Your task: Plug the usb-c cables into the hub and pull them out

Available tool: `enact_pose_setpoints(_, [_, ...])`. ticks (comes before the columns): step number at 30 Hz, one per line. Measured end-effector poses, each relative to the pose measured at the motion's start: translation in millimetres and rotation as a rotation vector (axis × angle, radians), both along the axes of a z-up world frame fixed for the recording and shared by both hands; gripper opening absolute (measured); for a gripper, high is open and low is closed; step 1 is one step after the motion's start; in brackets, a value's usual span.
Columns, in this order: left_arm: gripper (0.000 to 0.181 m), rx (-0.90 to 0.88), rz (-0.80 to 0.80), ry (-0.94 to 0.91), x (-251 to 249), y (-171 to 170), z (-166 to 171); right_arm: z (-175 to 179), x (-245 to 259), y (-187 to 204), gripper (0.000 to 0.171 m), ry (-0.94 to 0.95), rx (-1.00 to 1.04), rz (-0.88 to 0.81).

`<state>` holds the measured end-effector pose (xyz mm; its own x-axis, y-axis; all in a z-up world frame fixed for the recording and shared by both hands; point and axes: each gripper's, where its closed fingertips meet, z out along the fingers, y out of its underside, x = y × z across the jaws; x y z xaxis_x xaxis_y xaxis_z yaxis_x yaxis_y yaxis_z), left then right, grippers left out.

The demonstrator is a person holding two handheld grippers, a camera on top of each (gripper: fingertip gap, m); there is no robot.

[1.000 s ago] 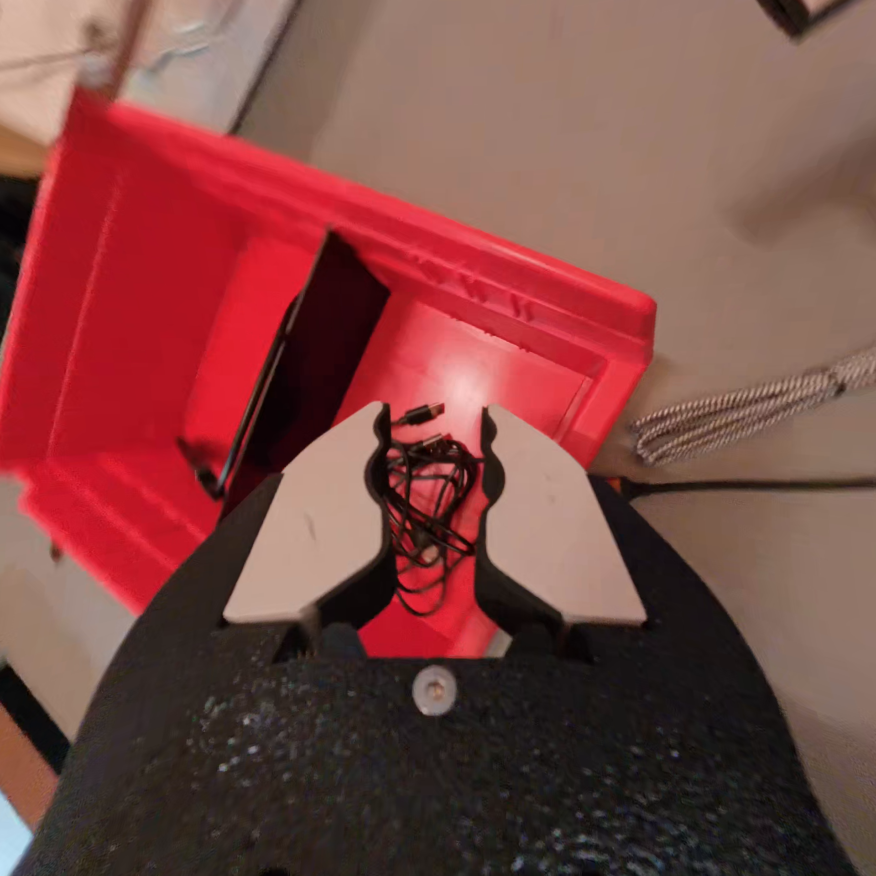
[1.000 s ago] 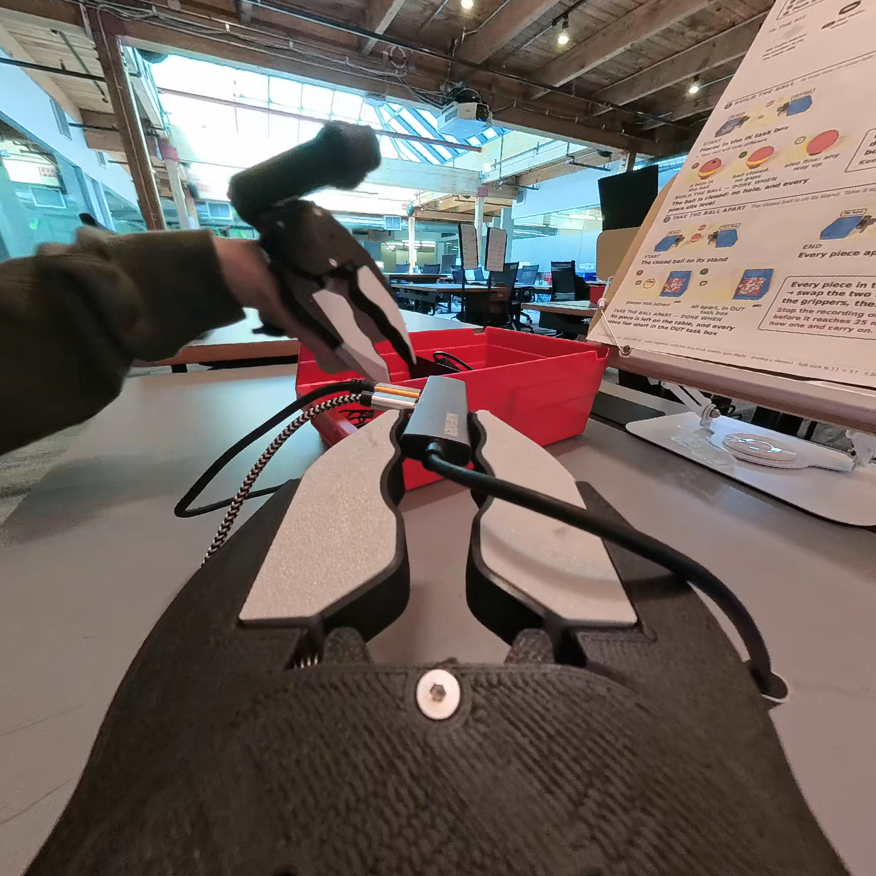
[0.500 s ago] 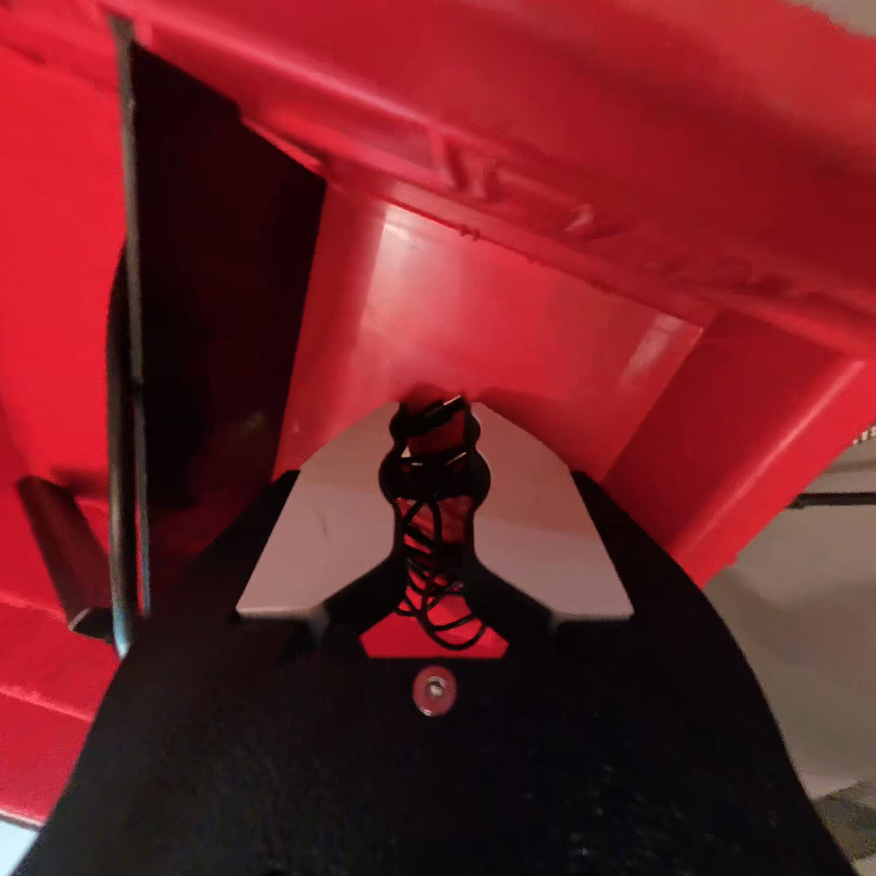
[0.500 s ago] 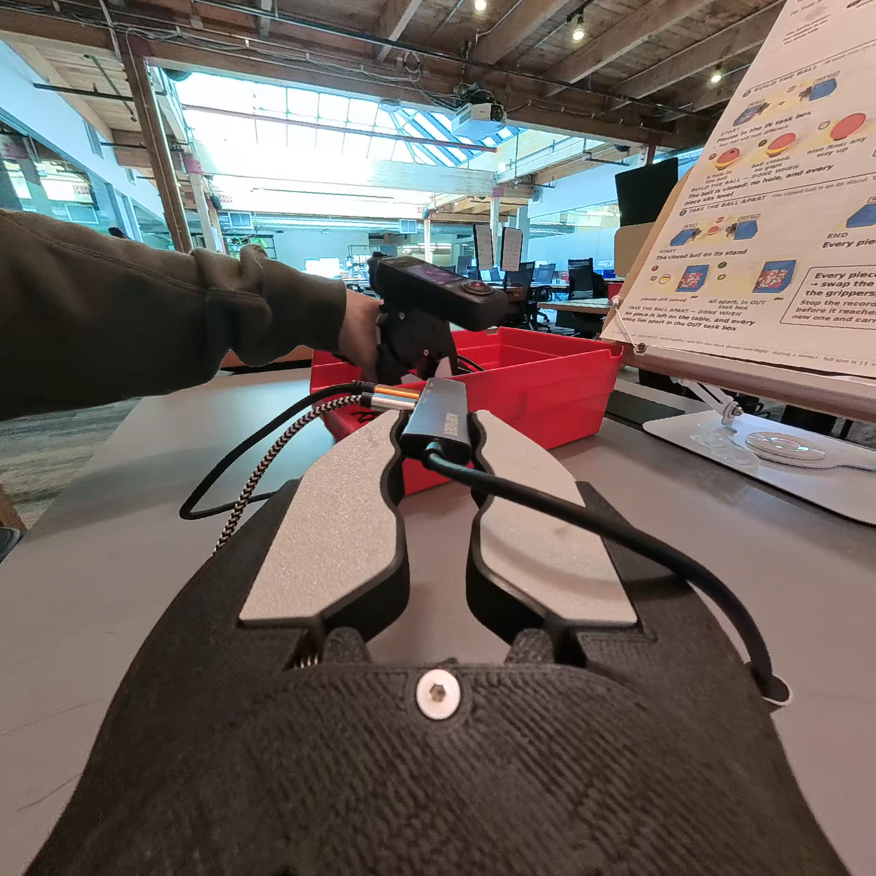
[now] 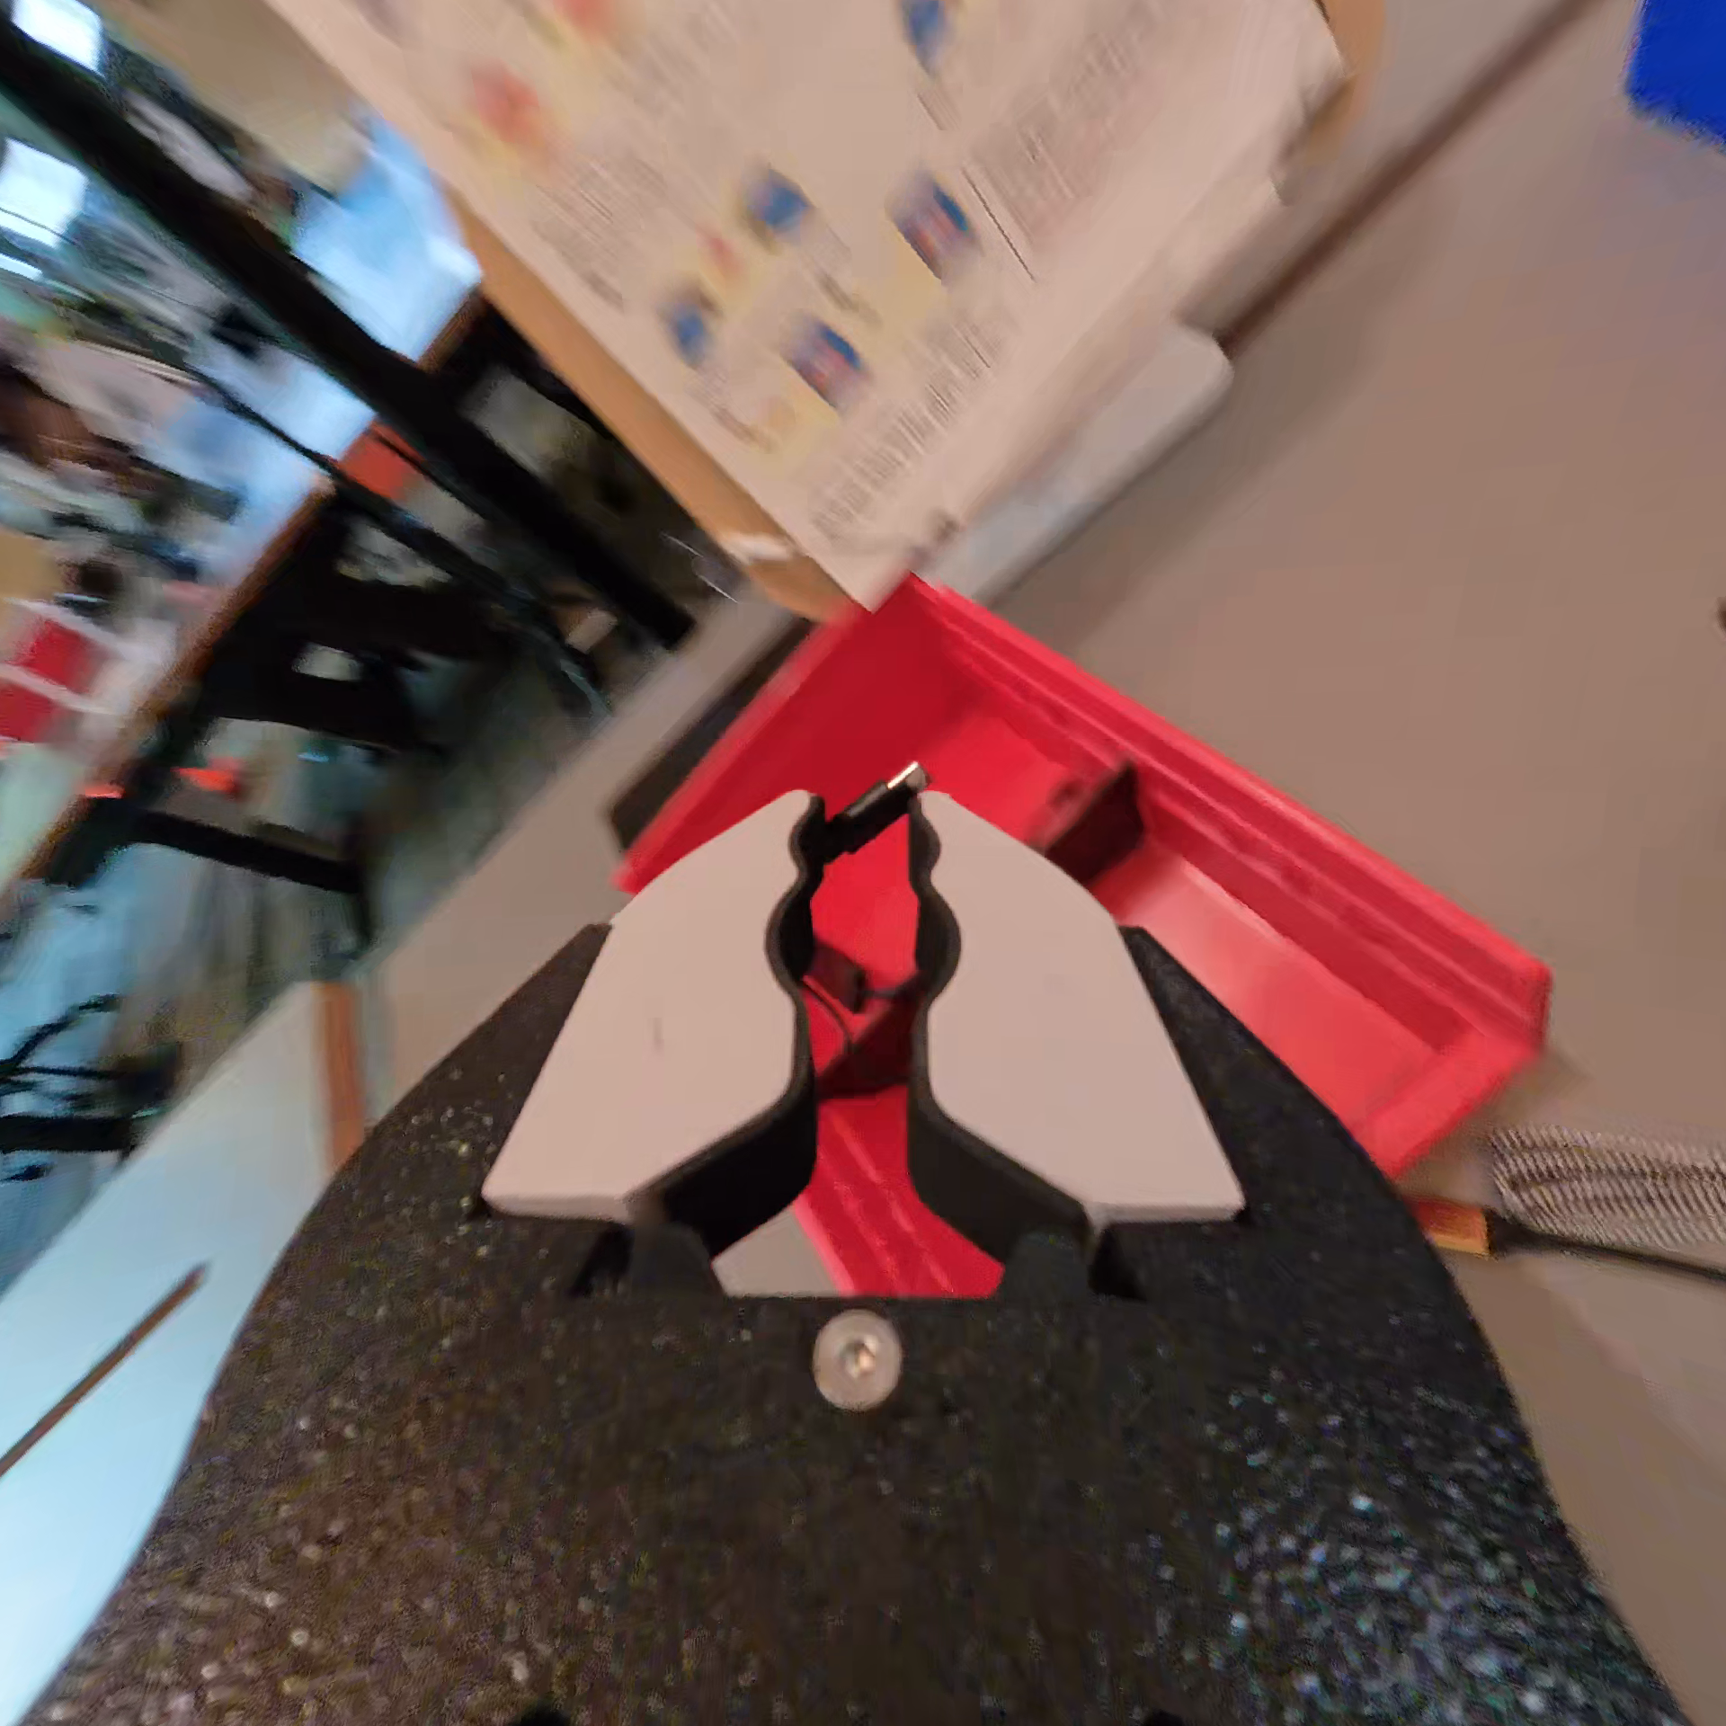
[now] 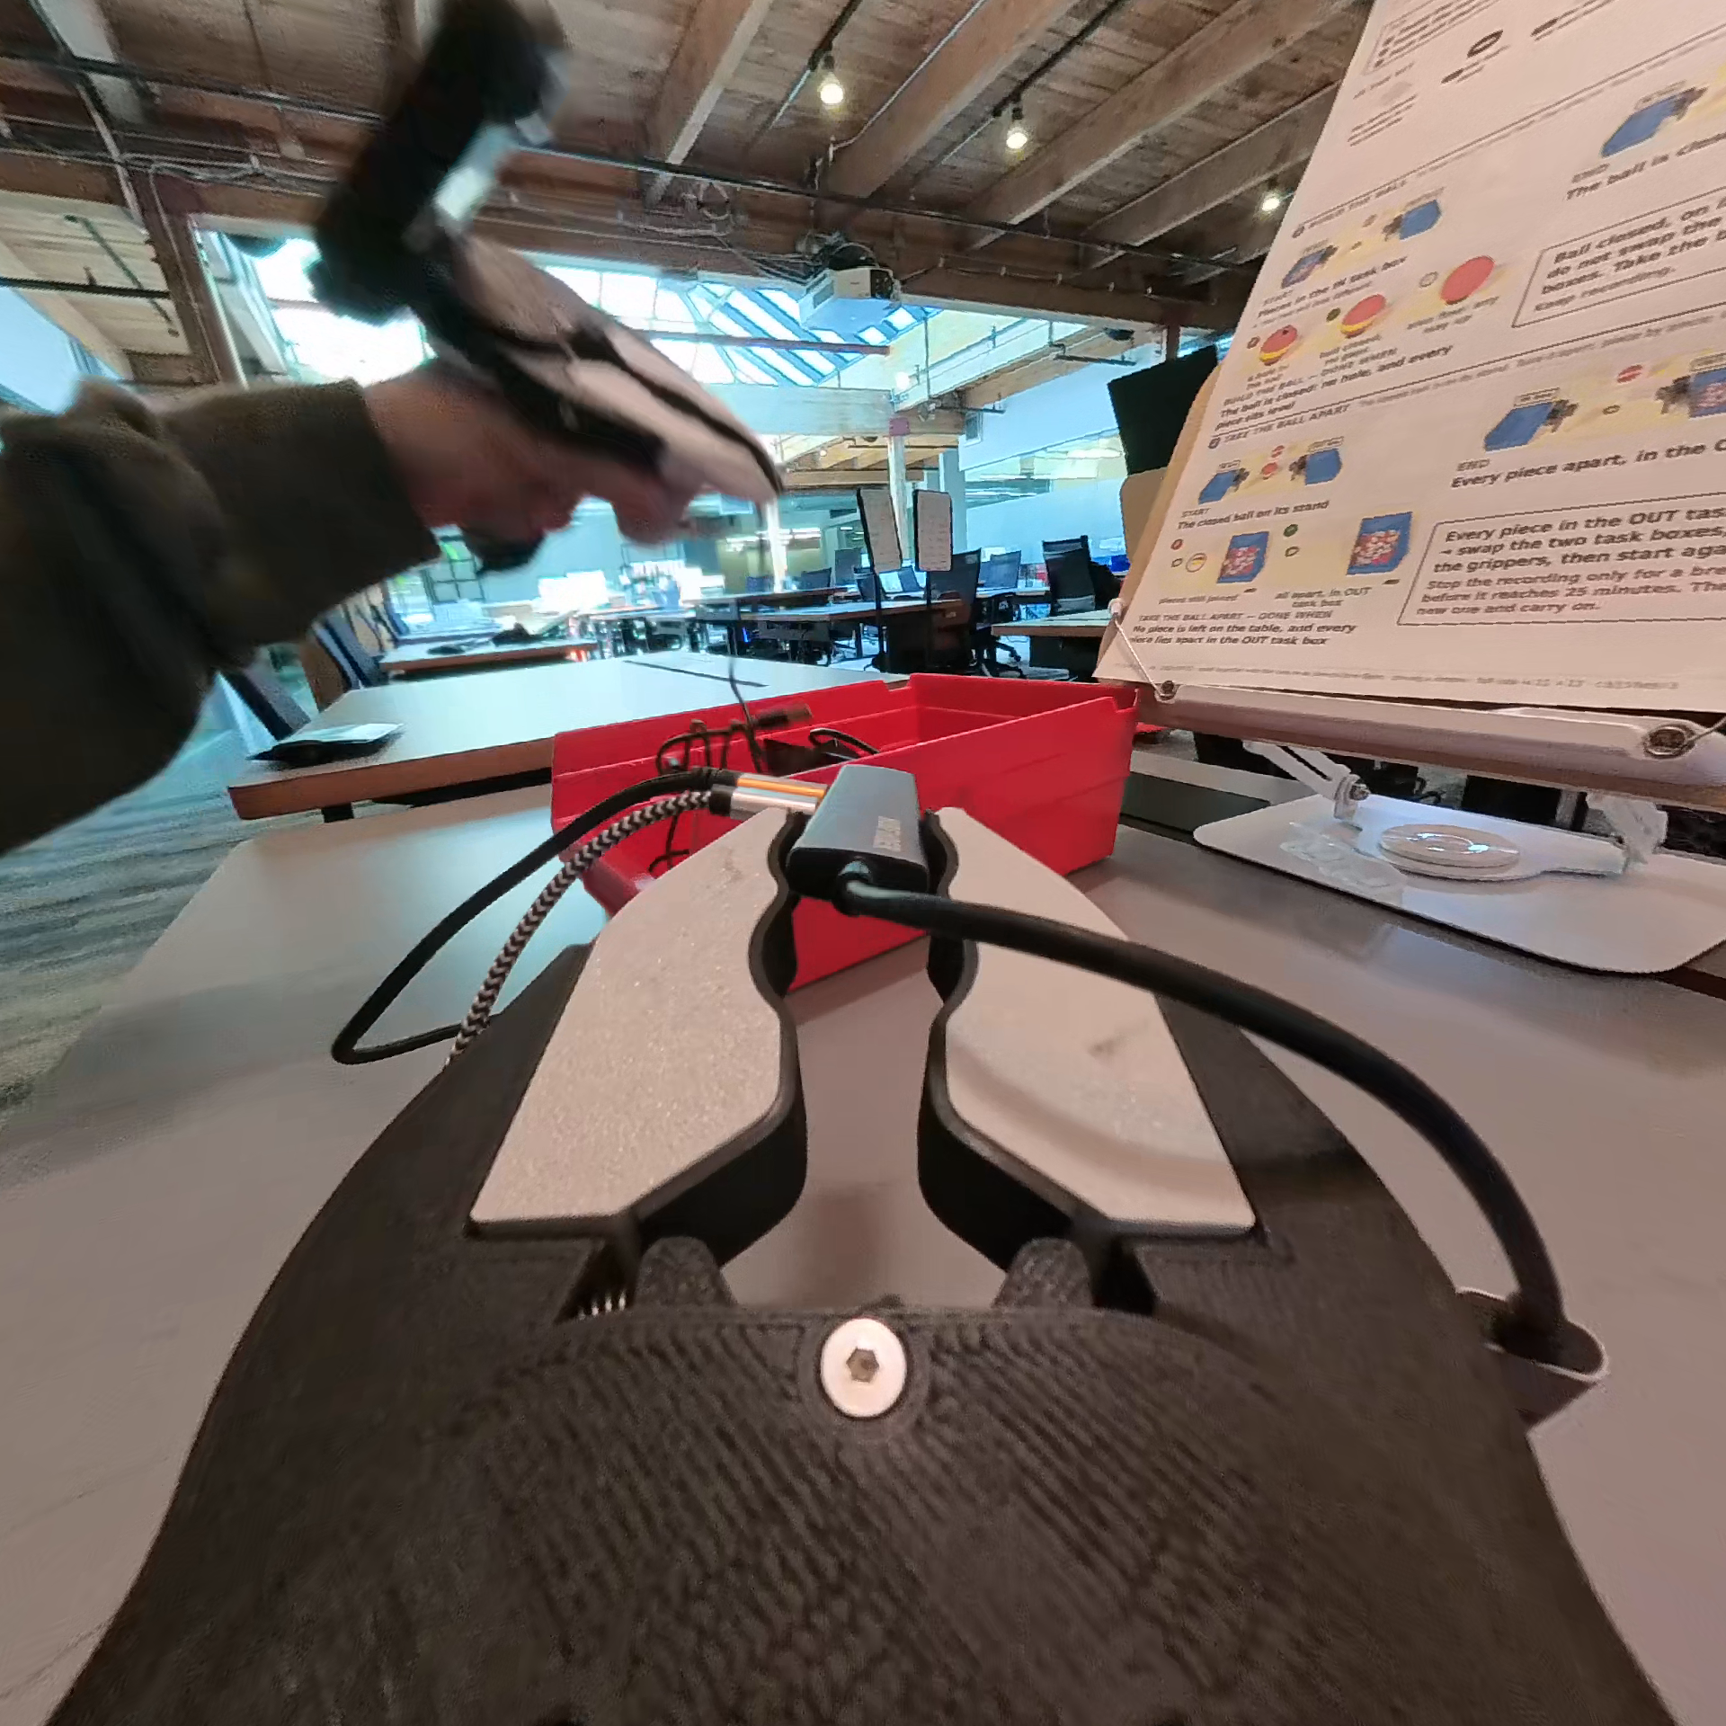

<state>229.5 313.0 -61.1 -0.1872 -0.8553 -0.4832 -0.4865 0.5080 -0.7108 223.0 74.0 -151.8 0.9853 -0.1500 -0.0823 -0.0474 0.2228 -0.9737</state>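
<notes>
My right gripper (image 6: 857, 833) is shut on a dark grey hub (image 6: 878, 805) and holds it just above the table. A braided cable (image 6: 523, 943) with a metal plug and a plain black cable (image 6: 420, 990) sit in the hub's left end. The hub's own lead (image 6: 1214, 990) curves back to the right. My left gripper (image 5: 864, 824) is shut on the plug of a thin black usb-c cable (image 5: 895, 786), above the red bin (image 5: 1308, 887). In the right wrist view the left gripper (image 6: 738, 467) is blurred and raised, and the thin cable (image 6: 740, 696) hangs into the bin (image 6: 1009, 756).
An instruction sheet on a white stand (image 6: 1457, 869) is at the right, close behind the bin. A black divider (image 5: 1097, 822) stands inside the bin. The braided cable (image 5: 1606, 1186) lies on the grey table (image 6: 280, 915) beside the bin. Other desks are far behind.
My left gripper dropped into the red bin, closed on the thin black cable's plug, and has lifted it up and out. The right gripper and the hub have stayed still.
</notes>
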Motion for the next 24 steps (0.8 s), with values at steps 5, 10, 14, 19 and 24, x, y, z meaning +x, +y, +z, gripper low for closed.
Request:
enact_pose_setpoints(5, [0.016,0.105,0.137,-0.425,-46,6,141,1,5,-3,0.024,0.022,0.016,-0.013])
enact_pose_setpoints(10, [0.016,0.149,0.146,-0.580,-97,-22,214,1,5,-4,0.024,0.018,0.016,-0.016])
enact_pose_setpoints(14, [0.016,0.340,0.276,-0.800,-153,-31,265,1,9,-8,0.024,0.025,0.021,-0.029])
enact_pose_setpoints(19, [0.016,0.318,0.285,-0.883,-185,-27,314,2,10,-9,0.024,0.033,0.025,-0.024])
enact_pose_setpoints(24, [0.016,0.283,0.251,-0.927,-202,-35,351,1,9,-7,0.024,0.026,0.012,-0.018])
